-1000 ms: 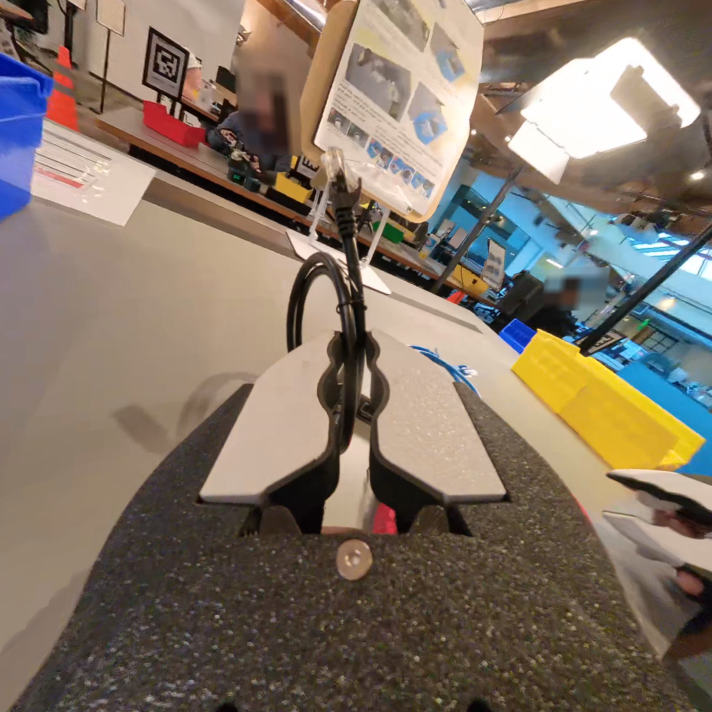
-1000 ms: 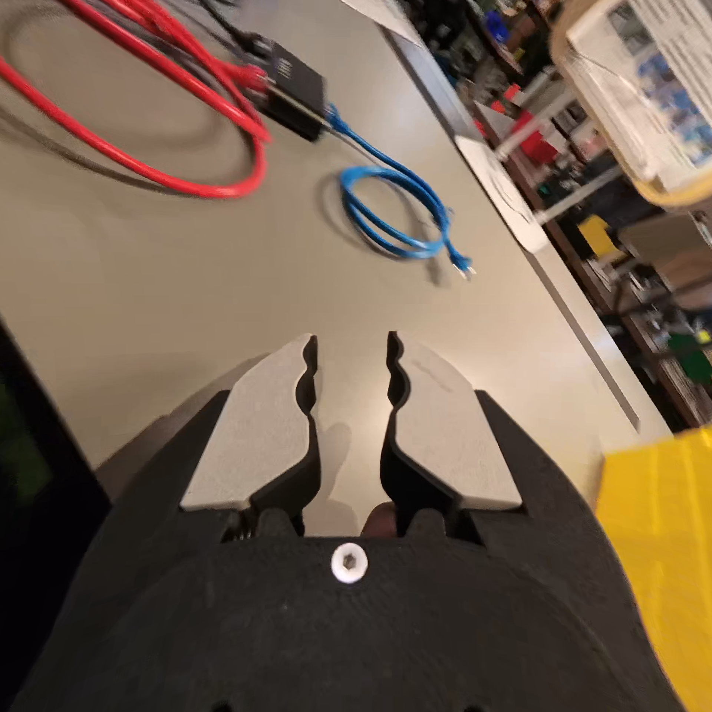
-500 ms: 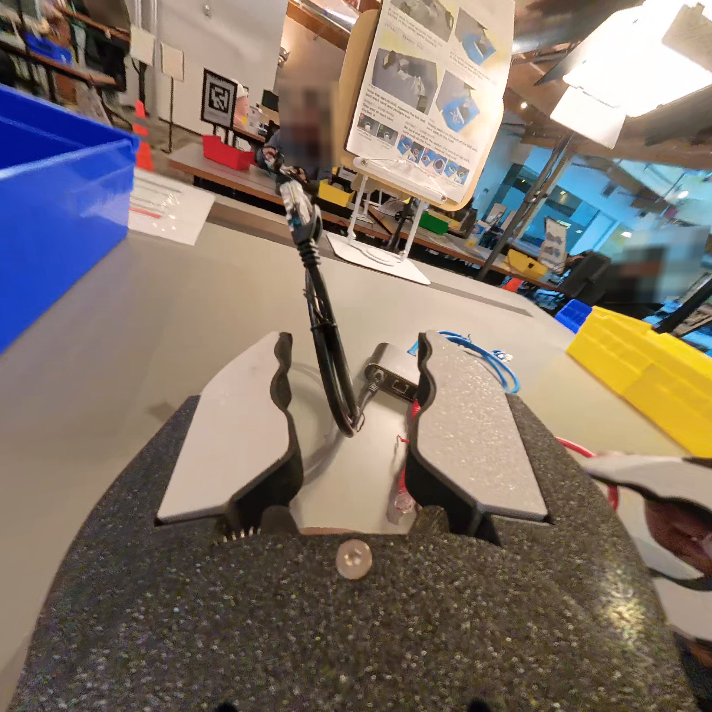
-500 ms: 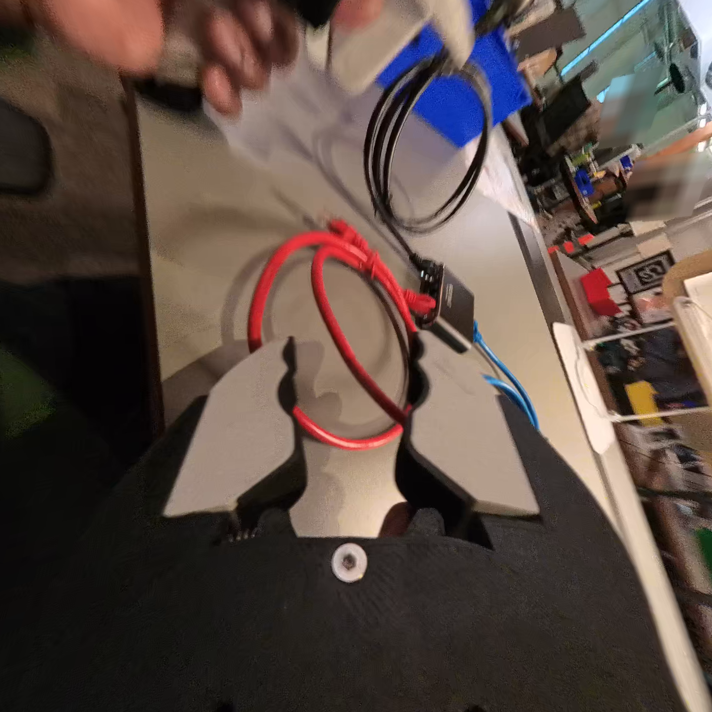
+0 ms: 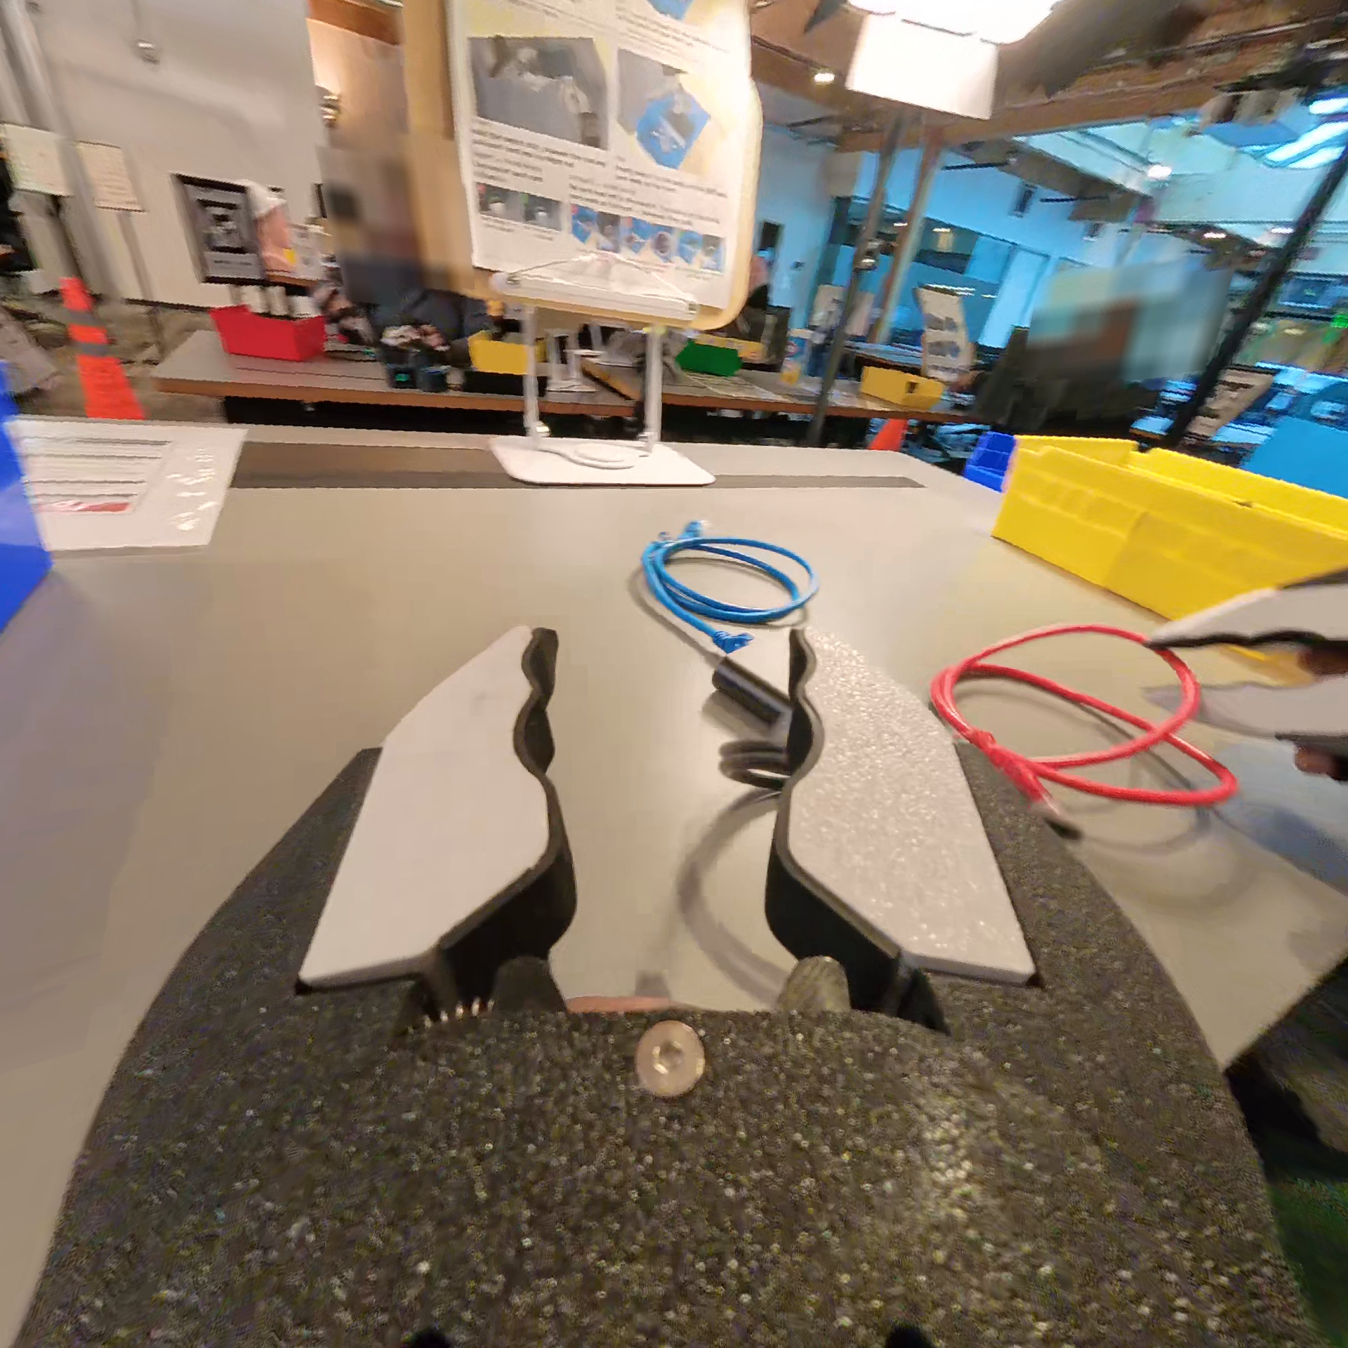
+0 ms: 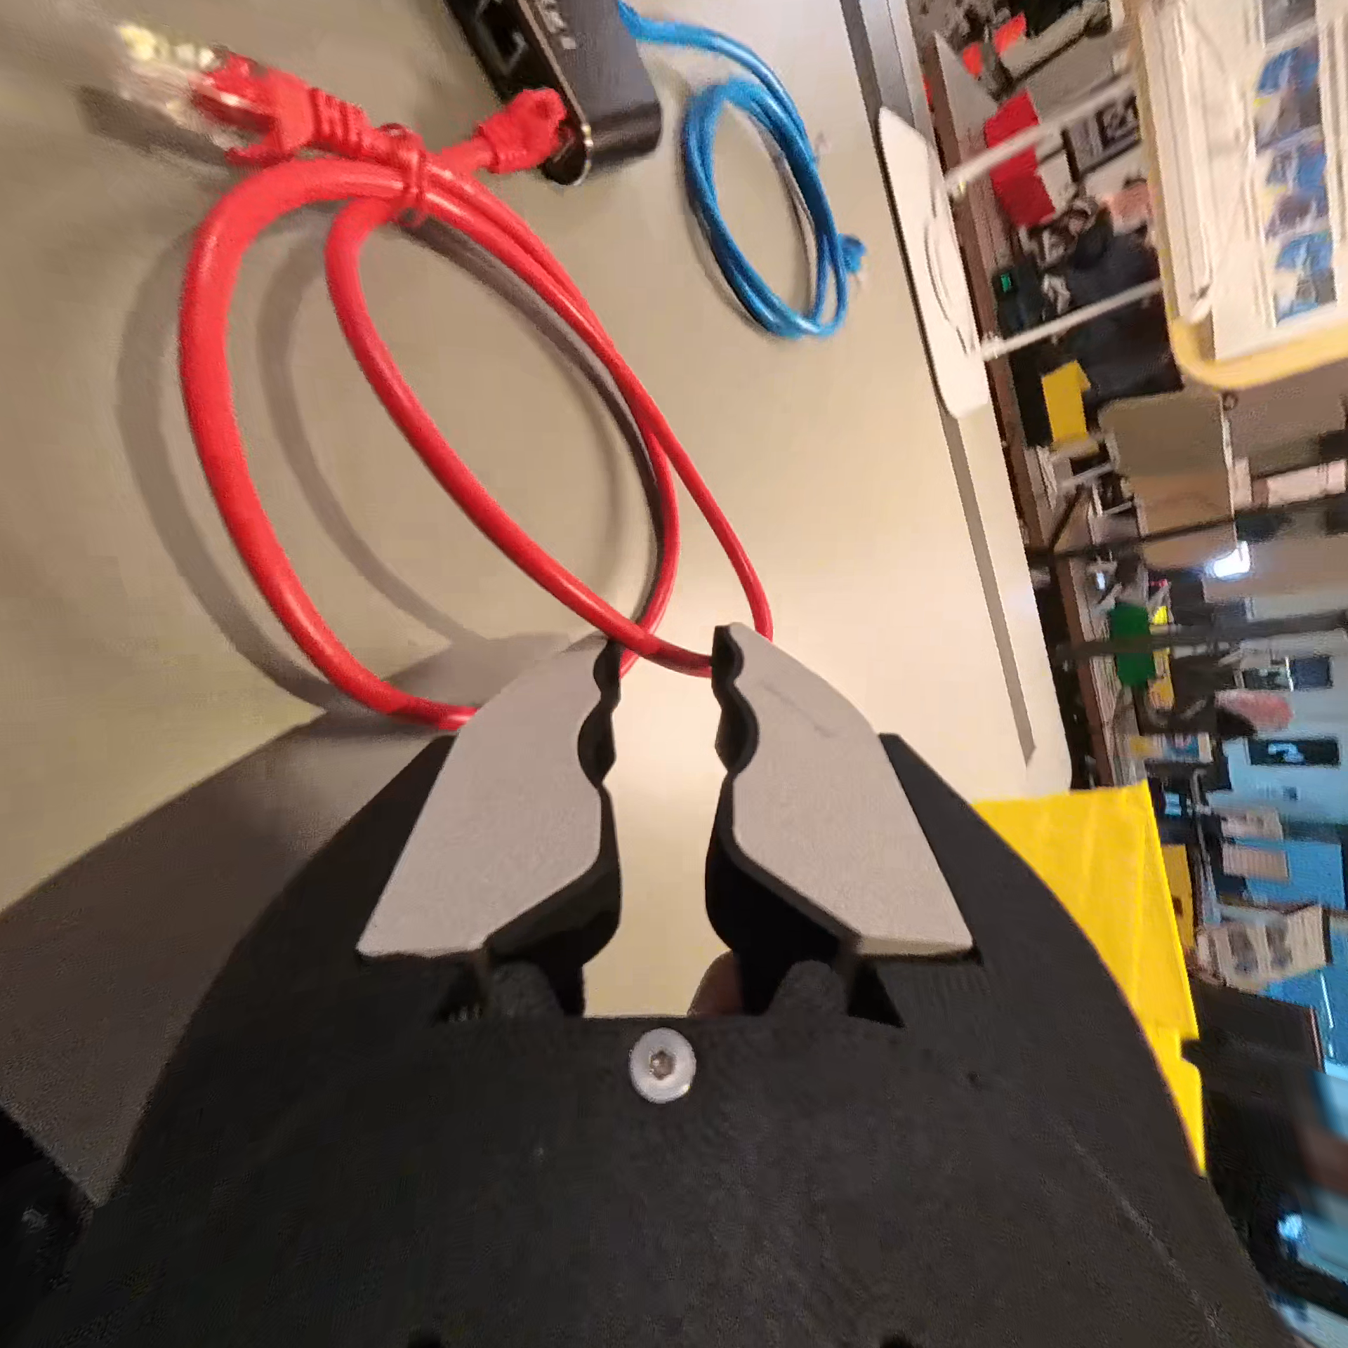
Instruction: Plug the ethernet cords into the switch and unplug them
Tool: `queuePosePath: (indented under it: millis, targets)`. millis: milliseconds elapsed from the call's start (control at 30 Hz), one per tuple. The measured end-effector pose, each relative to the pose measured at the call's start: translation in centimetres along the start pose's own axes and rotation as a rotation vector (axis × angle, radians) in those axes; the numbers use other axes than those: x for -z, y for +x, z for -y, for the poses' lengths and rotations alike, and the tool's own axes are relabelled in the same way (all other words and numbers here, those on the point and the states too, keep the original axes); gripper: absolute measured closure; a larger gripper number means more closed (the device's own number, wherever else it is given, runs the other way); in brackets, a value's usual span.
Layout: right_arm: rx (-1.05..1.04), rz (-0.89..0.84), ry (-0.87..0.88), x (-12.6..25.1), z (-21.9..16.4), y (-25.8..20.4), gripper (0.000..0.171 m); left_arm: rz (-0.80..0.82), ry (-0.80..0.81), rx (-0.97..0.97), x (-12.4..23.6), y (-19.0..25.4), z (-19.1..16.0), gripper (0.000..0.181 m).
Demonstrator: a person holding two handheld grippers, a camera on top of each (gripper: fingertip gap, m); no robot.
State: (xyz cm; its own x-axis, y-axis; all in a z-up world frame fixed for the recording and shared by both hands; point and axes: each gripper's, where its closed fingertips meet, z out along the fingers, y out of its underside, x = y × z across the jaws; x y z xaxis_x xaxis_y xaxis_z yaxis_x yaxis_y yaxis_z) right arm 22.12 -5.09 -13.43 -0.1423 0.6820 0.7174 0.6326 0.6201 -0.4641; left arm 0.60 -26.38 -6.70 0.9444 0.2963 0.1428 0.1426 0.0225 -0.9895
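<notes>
- The red cord (image 6: 438, 408) has one end in the switch (image 6: 583, 66), ahead of the right gripper (image 6: 664, 656)'s narrowly parted fingers; its loop crosses their tips.
- The left gripper (image 5: 671, 678) gapes wide, empty; the blue cord (image 5: 729, 583) is also plugged in; unplugging looks left to do.

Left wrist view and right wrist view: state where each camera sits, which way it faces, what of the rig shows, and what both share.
Left wrist view: sits on the left gripper, low over the grey table, facing the document stand; its open fingers show, with the right gripper at the right edge.
Right wrist view: sits on the right gripper, rolled sideways, looking down at the table; its fingers reach the red cord.
Shared: red cord, blue cord, black switch, yellow bin.
</notes>
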Motion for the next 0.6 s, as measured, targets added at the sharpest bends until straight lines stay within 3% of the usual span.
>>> queuePosePath:
  millis: [200, 367, 600]
  targets:
    - [-0.018, -0.042, -0.057, 2.6, -2.5, 2.3, 0.145, -0.244, -0.054, -0.022, -0.6, 5.0, -0.9, 0.12]
    - [-0.026, 0.001, -0.027, 3.2, -2.8, 1.8, 0.144, -0.347, -0.161, -0.278, -0.9, 8.8, -3.2, 0.117]
    - [-0.055, 0.269, 0.061, 3.9, -2.2, -2.4, 0.116, -0.278, -0.337, -0.714, -2.5, 10.8, -8.1, 0.1]
